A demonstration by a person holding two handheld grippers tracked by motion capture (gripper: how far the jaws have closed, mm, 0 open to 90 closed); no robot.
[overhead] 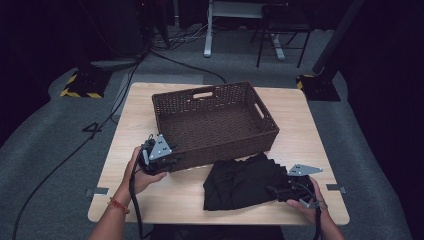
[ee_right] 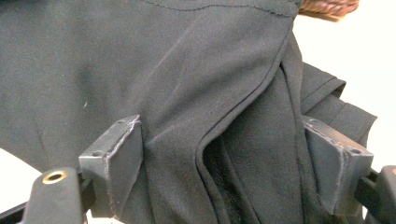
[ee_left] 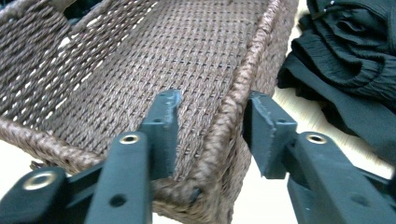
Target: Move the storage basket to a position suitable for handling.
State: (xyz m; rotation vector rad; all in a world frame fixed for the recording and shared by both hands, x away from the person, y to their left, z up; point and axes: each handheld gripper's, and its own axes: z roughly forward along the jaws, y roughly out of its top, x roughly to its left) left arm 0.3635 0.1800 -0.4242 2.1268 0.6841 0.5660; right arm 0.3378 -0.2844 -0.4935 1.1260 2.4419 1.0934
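basket [overhead: 215, 122] mid-table [overhead: 150, 200] | garment [overhead: 245, 182] before it, toward right

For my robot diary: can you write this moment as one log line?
left gripper: open, jaws straddle basket rim | right gripper: open around black cloth | cloth: on table, outside basket

A dark brown woven basket [overhead: 215, 122], rectangular and shallow, sits upright on a light wooden desk [overhead: 150, 200]. It has a cut-out handle slot in each short wall and lies slightly askew to the desk's edges. Its inside is bare weave. Just in front of the basket's near right corner lies a black garment [overhead: 240, 182], crumpled and loosely folded, with pleated folds and a stitched hem. It spreads flat on the desk, its upper edge close against the basket's front wall.
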